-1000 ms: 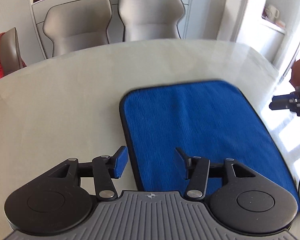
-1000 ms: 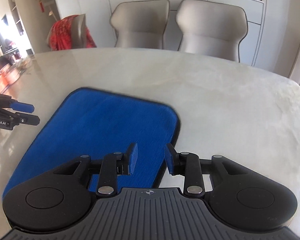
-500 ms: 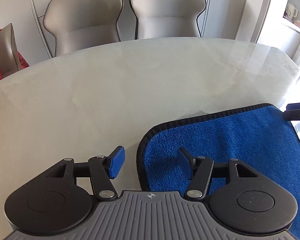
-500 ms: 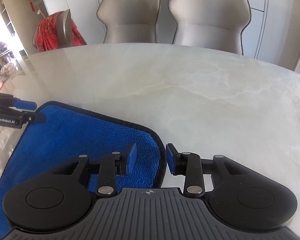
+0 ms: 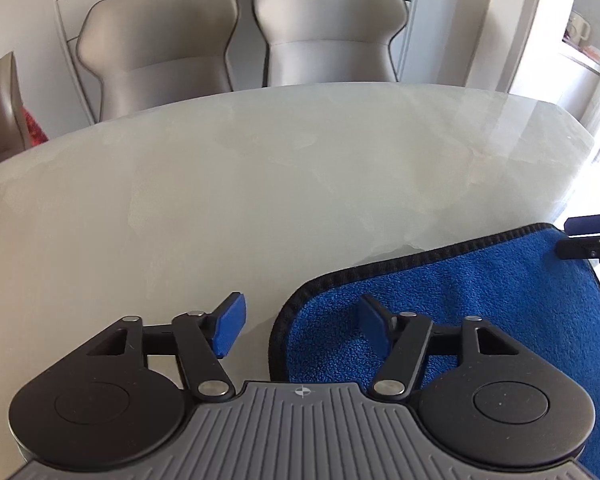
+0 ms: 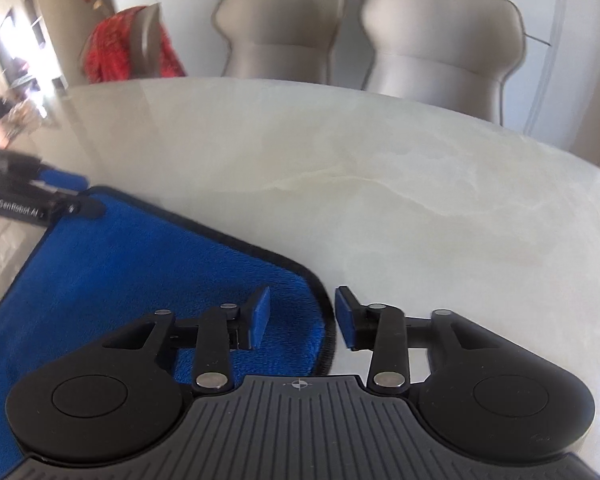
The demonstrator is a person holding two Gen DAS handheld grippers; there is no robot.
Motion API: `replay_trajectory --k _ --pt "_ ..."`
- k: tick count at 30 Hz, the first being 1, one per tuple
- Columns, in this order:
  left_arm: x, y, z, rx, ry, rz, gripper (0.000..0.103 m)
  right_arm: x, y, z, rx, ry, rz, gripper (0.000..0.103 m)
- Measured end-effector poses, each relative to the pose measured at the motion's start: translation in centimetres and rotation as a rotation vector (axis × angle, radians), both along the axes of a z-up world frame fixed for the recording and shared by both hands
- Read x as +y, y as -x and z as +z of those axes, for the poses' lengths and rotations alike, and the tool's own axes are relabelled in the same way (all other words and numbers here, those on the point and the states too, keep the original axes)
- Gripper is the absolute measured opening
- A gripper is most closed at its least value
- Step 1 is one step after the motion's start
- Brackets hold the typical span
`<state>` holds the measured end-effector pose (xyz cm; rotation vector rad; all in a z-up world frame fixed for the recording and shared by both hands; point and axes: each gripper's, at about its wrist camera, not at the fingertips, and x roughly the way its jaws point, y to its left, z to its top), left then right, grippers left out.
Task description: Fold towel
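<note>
A blue towel (image 5: 480,300) with black trim lies flat on the pale marble table (image 5: 260,200). My left gripper (image 5: 302,330) straddles the towel's far left corner: the right pad is over the cloth, the left pad over bare table. Its jaws are closing and the pads are still apart. My right gripper (image 6: 303,316) straddles the far right corner of the towel (image 6: 140,264), with the trimmed edge between its pads. It is closing too, with a gap left. Each wrist view shows the other gripper at the opposite corner: right gripper (image 5: 564,236), left gripper (image 6: 90,196).
Two grey upholstered chairs (image 5: 160,52) (image 5: 328,28) stand behind the table's far edge. A third chair with a red cloth (image 6: 128,48) over it is at the far left. Bare marble stretches beyond the towel.
Both grippers have come forward and down from over the towel's middle to its two far corners. Their jaws have narrowed around the trimmed edge.
</note>
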<state>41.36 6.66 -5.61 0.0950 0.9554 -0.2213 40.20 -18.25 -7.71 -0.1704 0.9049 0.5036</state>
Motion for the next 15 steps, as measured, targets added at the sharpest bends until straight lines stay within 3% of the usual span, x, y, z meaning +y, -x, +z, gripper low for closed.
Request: replay_trajectory --k 2,5,15 --pt "-0.5 0.2 0.3 -0.002 -0.015 -0.025 0.017 0.5 0.4 0.1 -0.007 0.014 0.049 0.009" --pt "-1.3 0.6 0.8 -0.021 -0.093 -0.063 0.003 0.7 1.4 0.9 -0.043 0.042 0.092 0.008" --pt "-0.1 4.7 5.3 -0.073 -0.043 -0.127 0.003 0.1 5.9 5.9 -0.110 0.081 0.251 0.008"
